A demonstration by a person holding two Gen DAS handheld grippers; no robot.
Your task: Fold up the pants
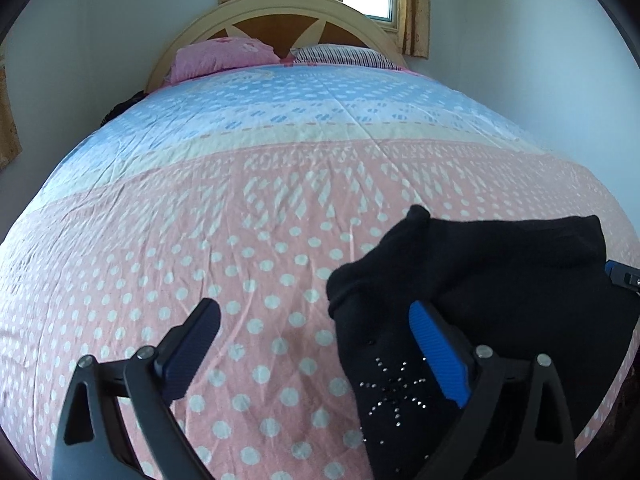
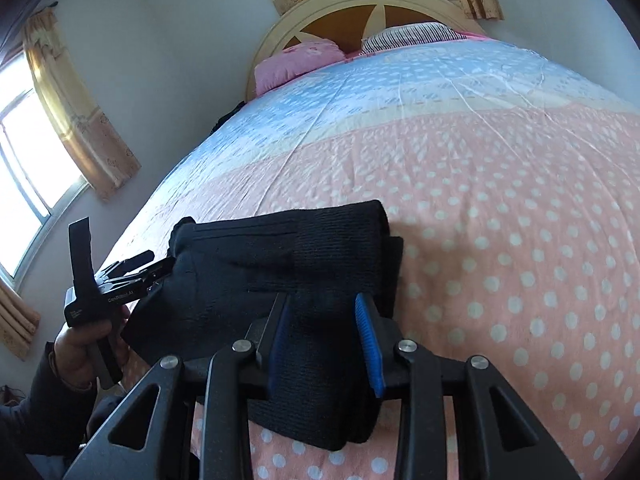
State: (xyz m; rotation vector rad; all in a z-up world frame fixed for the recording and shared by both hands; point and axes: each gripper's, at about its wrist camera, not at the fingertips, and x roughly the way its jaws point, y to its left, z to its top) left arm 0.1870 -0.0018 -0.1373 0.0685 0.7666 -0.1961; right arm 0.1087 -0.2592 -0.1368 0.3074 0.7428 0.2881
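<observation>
The black pants (image 1: 500, 280) lie folded into a thick bundle on the pink dotted bed cover (image 1: 240, 264), a rhinestone star on the near part. My left gripper (image 1: 316, 320) is open wide. Its right finger rests over the bundle's left edge, its left finger over bare cover. In the right wrist view the pants (image 2: 280, 256) fill the middle. My right gripper (image 2: 324, 320) sits partly open over the bundle's near end. Cloth lies between and under its pads, whose inner faces show bare. The left gripper (image 2: 148, 266), held by a hand (image 2: 84, 344), touches the bundle's left edge.
Pink pillow (image 1: 224, 58) and striped pillow (image 1: 344, 56) lie against the cream headboard (image 1: 280, 8) at the far end. Curtained windows are behind the bed and on the left wall (image 2: 36, 160). The bed's near edge runs just below the pants.
</observation>
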